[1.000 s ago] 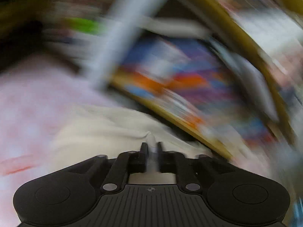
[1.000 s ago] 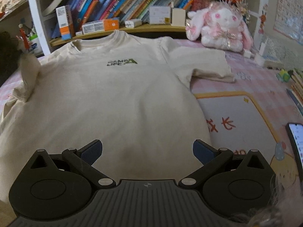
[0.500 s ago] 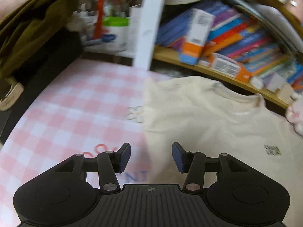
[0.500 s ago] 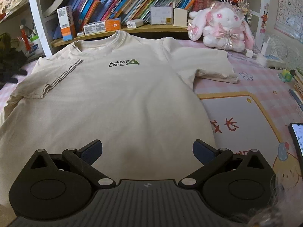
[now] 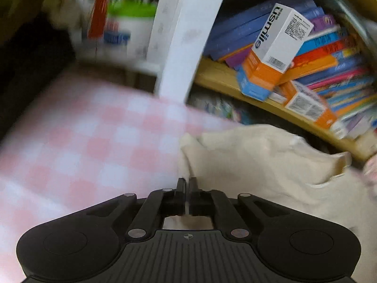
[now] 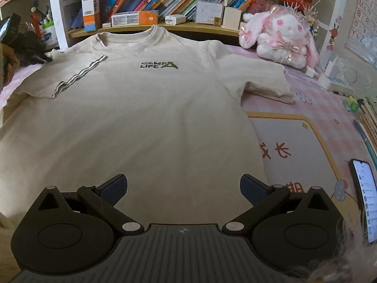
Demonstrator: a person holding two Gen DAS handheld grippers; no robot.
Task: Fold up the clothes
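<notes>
A beige T-shirt [image 6: 141, 118] with a "CAMP LIFE" print lies face up on a pink mat; its left sleeve [image 6: 77, 77] is folded inward over the chest and its right sleeve [image 6: 264, 80] lies spread out. In the left wrist view my left gripper [image 5: 187, 181] is shut on the edge of the T-shirt [image 5: 259, 160] at the left shoulder, where the cloth bunches into a small peak [image 6: 54, 53]. My right gripper [image 6: 182, 184] hovers open over the lower part of the shirt, with nothing between its fingers.
A bookshelf [image 6: 165, 27] full of books and boxes runs along the far edge, with a white upright post [image 5: 188, 47]. A pink plush bunny [image 6: 282, 37] sits at the back right. A lit phone [image 6: 365, 200] lies at the right on the pink checked mat [image 5: 82, 141].
The left sleeve, held up a second ago, now lies folded on the chest. My left gripper opened, moved to the shoulder edge and shut on it. The right gripper stayed put.
</notes>
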